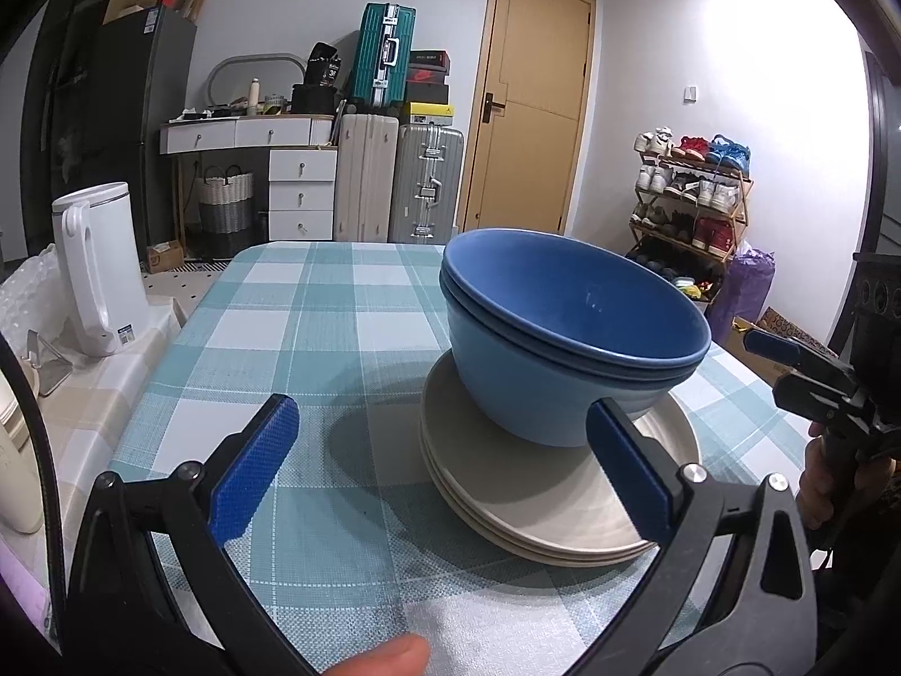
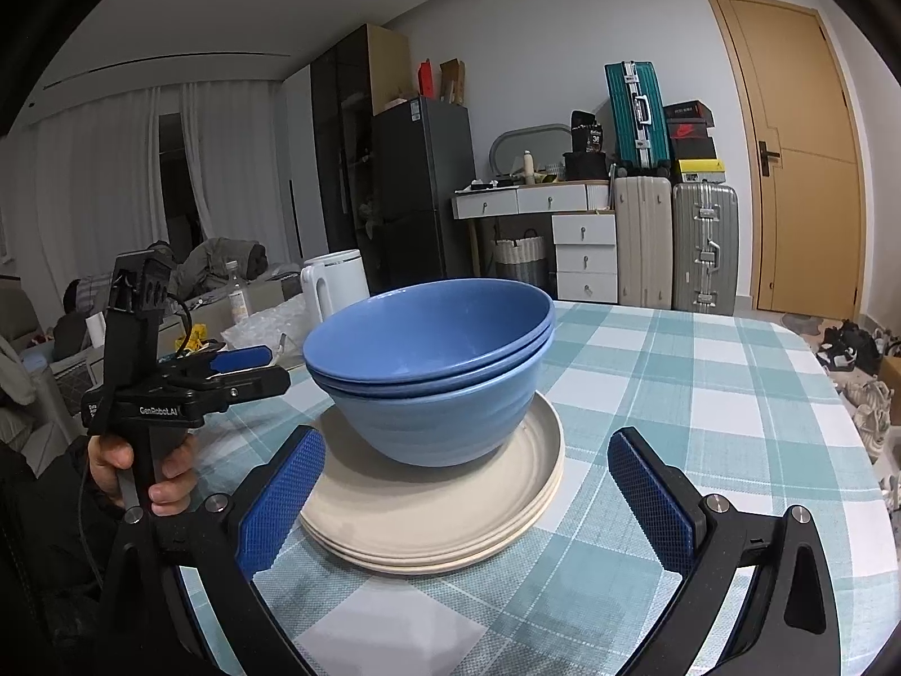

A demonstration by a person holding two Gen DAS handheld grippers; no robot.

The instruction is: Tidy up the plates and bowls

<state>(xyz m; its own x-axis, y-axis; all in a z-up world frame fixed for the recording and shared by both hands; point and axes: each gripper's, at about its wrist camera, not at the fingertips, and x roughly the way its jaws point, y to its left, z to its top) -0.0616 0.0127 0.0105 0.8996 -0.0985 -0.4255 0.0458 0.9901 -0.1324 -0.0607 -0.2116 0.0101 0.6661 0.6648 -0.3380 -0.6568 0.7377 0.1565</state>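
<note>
While both my tools hang over the checked cloth, this is what lies before them.

Table [image 1: 315, 304]: under both of my grippers, covered in a teal and white check; it runs away ahead of me towards the room's far wall.

Surroundings: past the table's far edge, ahead of my left gripper, stand a grey suitcase [image 1: 426, 183] and a cream one beside it, with a white drawer unit [image 1: 301, 194] to their left. A white kettle [image 1: 98, 270] stands off to the left of that gripper, on a lower surface beside the table.

In the way: nothing lies between either pair of fingers and the stack.

Plates [image 1: 552, 507]: a stack of cream plates on the cloth, just ahead of my left gripper and to its right; its near rim passes behind my left gripper's right finger. From my right gripper the stack [image 2: 428, 512] sits ahead and to the left, its rim just beside that gripper's left finger.

Bowls [image 1: 569, 338]: blue bowls nested together, standing upright on the plates, above the fingertips in both views [image 2: 433, 372].

Left gripper [image 1: 442, 462]: released, fingers spread wide, holding nothing.

Right gripper [image 2: 467, 501]: also spread apart and unloaded, apart from the stack.
</note>
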